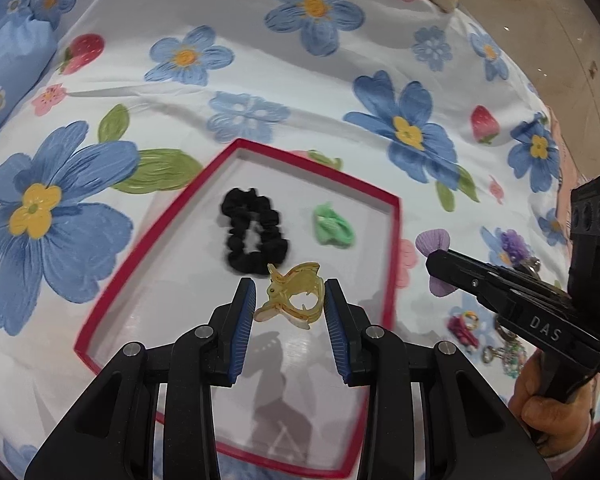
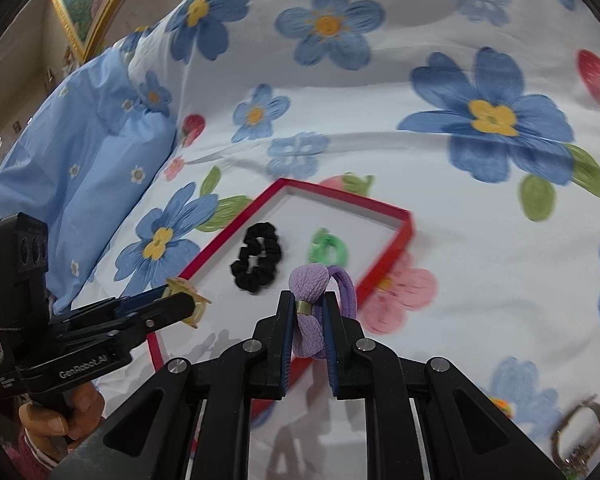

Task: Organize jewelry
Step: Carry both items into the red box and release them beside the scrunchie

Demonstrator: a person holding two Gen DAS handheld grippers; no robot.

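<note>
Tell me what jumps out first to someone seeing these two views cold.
The red-rimmed tray on the flowered bedsheet grabs attention, with a black scrunchie and a green hair tie inside. Over it, the left gripper frames a yellow claw clip, and the right gripper pinches a purple hair tie.

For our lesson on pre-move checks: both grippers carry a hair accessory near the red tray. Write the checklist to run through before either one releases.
1. Left gripper holds the yellow claw clip: ok, clip between the pads.
2. Clip over the red tray: ok.
3. Right gripper shut on the purple hair tie: ok.
4. Tie fully over the tray: cannot tell, it hangs near the rim.
5. Free floor beside the black scrunchie and green hair tie: ok.
</note>
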